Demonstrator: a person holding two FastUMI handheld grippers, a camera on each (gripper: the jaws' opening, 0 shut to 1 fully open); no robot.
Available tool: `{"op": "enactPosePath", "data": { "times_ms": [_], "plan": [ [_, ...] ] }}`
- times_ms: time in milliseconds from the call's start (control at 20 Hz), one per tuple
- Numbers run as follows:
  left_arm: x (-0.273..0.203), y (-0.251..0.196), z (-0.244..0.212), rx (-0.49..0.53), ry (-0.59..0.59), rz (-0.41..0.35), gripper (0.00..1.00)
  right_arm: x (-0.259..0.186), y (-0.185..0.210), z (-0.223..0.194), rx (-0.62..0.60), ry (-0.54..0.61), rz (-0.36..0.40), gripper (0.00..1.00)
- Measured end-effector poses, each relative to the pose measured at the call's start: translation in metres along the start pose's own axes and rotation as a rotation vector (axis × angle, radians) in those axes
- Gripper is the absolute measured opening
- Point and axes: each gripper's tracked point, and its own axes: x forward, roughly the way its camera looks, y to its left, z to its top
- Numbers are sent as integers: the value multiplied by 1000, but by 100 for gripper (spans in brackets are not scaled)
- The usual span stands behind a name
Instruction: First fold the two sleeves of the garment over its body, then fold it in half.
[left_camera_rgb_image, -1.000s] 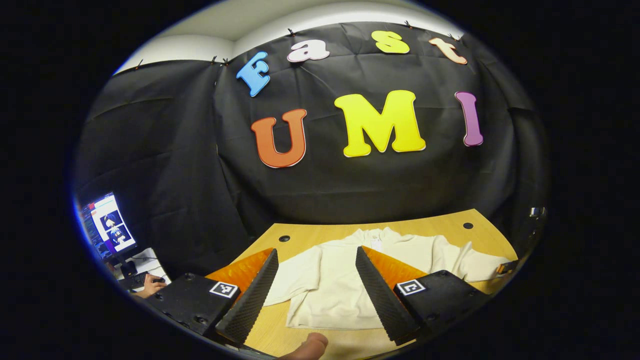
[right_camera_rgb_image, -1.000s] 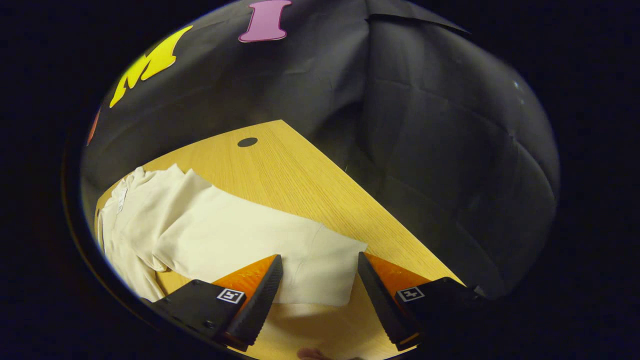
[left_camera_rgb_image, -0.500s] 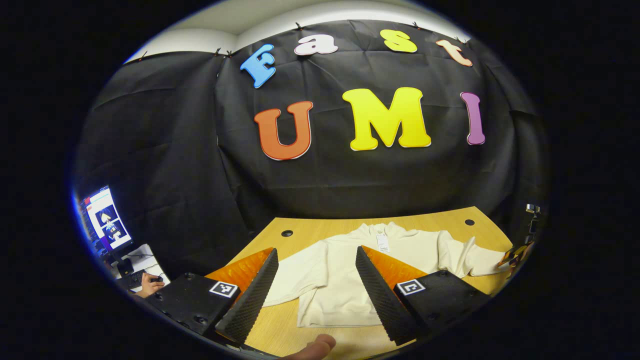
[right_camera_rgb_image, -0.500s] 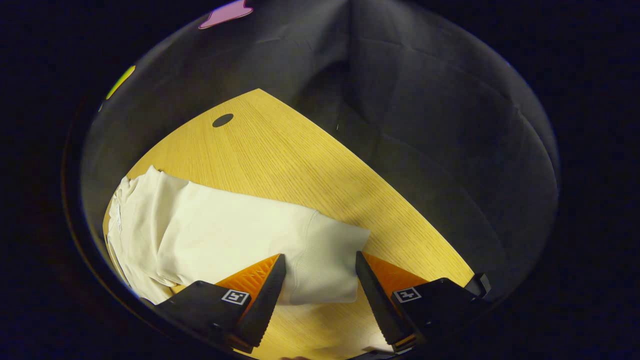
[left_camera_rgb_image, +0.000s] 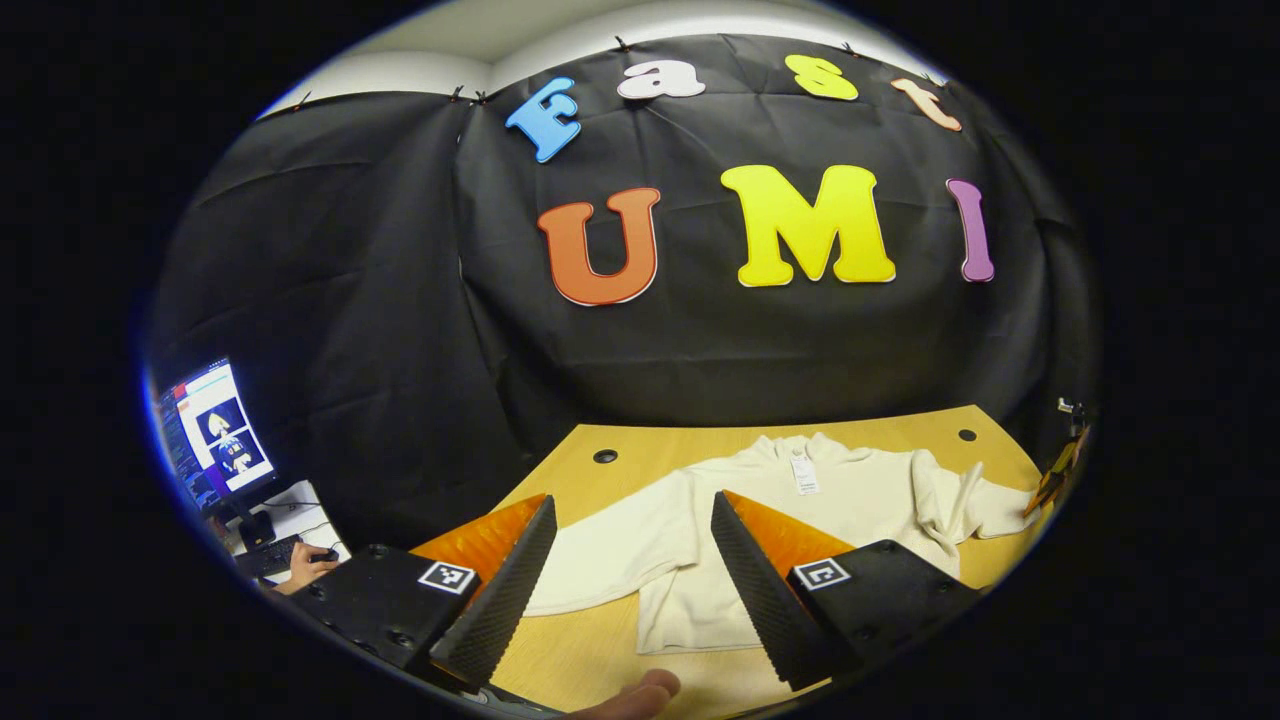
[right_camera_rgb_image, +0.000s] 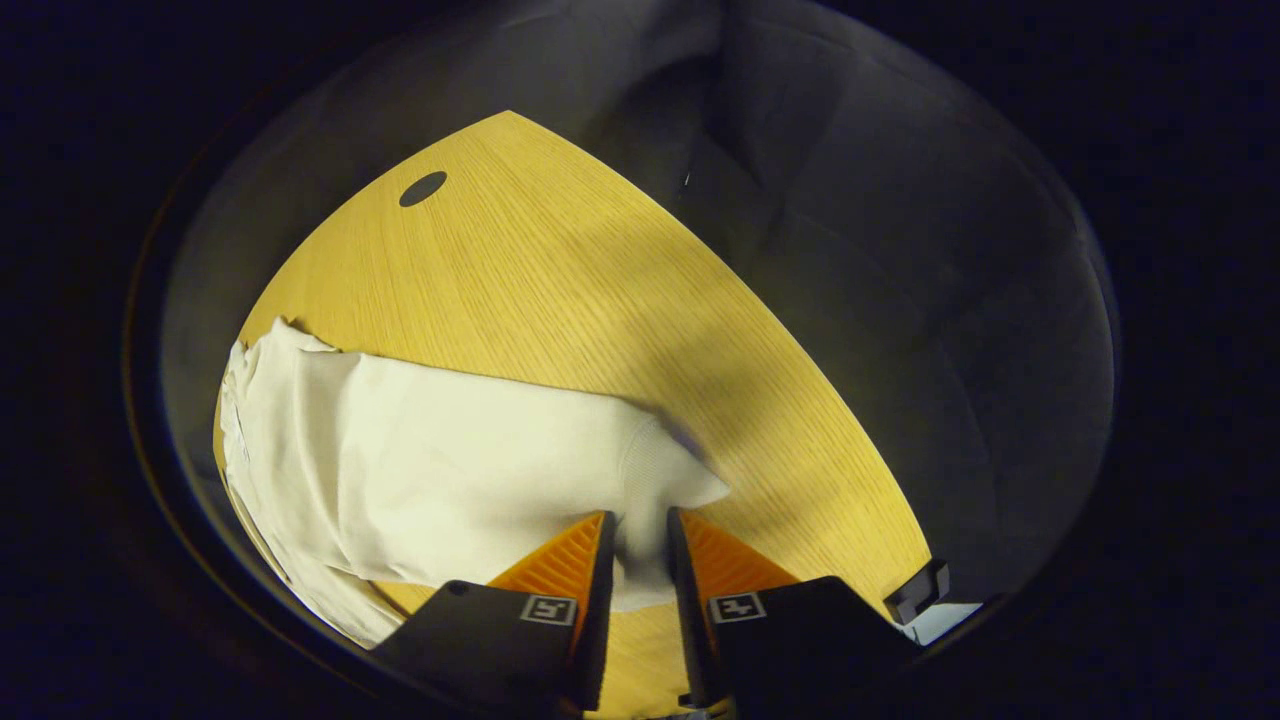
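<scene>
Left gripper view: even, bright, sharp; heavy fisheye bending at edges. Right gripper view: dimmer, table (right_camera_rgb_image: 560, 290) lit from above, soft shadow band across it, slight blur on sleeve cuff (right_camera_rgb_image: 670, 470).

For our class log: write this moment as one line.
right tool: shut on cream fabric sleeve cuff | left tool: open | sleeves unfolded
</scene>
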Motion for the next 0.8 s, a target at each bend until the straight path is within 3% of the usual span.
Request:
{"op": "enactPosePath", "data": {
  "times_ms": [50, 100, 200, 300, 450, 650, 800],
  "plan": [
    [0, 4, -5, 3, 12, 1, 99, -2, 0, 0, 10, 2, -5, 31],
    [-1, 4, -8, 2, 17, -4, 99, -4, 1, -1, 13, 2, -9, 13],
    [0, 4, -11, 4, 28, -14, 99, -9, 1, -3, 0, 3, -8, 15],
    [-1, 3, -11, 8, 24, -26, 99, -16, 0, -1, 13, -3, -7, 5],
    [2, 1, -12, -5, 19, -54, 99, -33, -1, 7, -8, -25, -16, 5],
    [11, 0, -12, -29, 3, -100, 99, -89, 30, 30, -79, -108, 5, 2],
    [22, 5, -15, -41, -5, -135, 99, -133, 83, 39, -125, -160, 34, 0]
  ]
}}
